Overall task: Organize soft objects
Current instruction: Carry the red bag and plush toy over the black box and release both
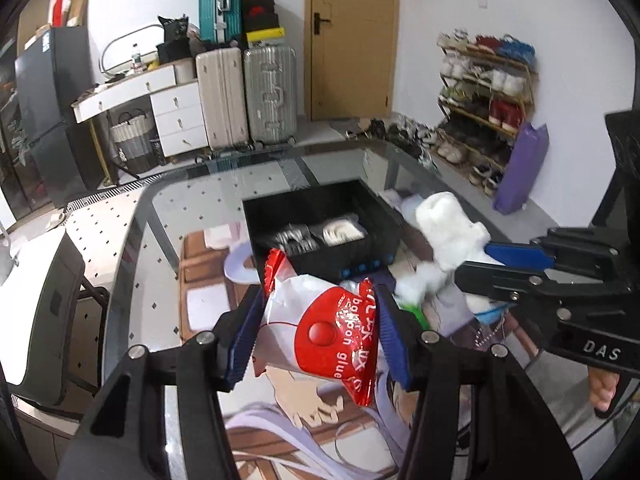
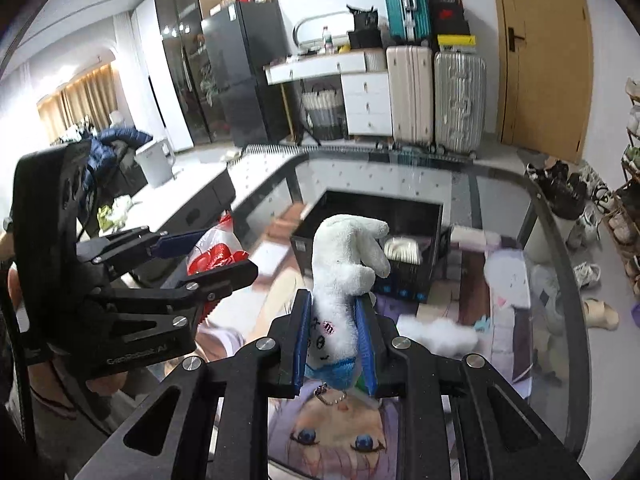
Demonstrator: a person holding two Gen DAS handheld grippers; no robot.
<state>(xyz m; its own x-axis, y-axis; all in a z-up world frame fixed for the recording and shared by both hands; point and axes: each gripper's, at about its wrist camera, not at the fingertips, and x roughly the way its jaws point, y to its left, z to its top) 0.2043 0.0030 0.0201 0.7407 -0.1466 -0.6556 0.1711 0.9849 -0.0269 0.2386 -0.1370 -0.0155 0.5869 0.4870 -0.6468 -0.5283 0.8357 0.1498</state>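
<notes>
My left gripper (image 1: 316, 320) is shut on a red and white plastic snack bag (image 1: 320, 324), held above the glass table. It also shows in the right wrist view (image 2: 216, 254). My right gripper (image 2: 334, 340) is shut on a white plush toy with a blue collar (image 2: 344, 272), held upside down; the plush also shows in the left wrist view (image 1: 448, 236). A black storage box (image 1: 320, 220) stands just beyond both, holding a white and a grey soft item; it also shows in the right wrist view (image 2: 372, 216). A loose white fluffy clump (image 2: 440, 334) lies on the mat.
The glass table (image 1: 192, 200) carries an anime-print mat (image 2: 340, 432). Suitcases (image 1: 248, 96), a white drawer desk (image 1: 160, 100), a door (image 1: 352, 36) and a shoe rack (image 1: 484, 92) stand behind. A purple bag (image 1: 520, 168) leans by the rack.
</notes>
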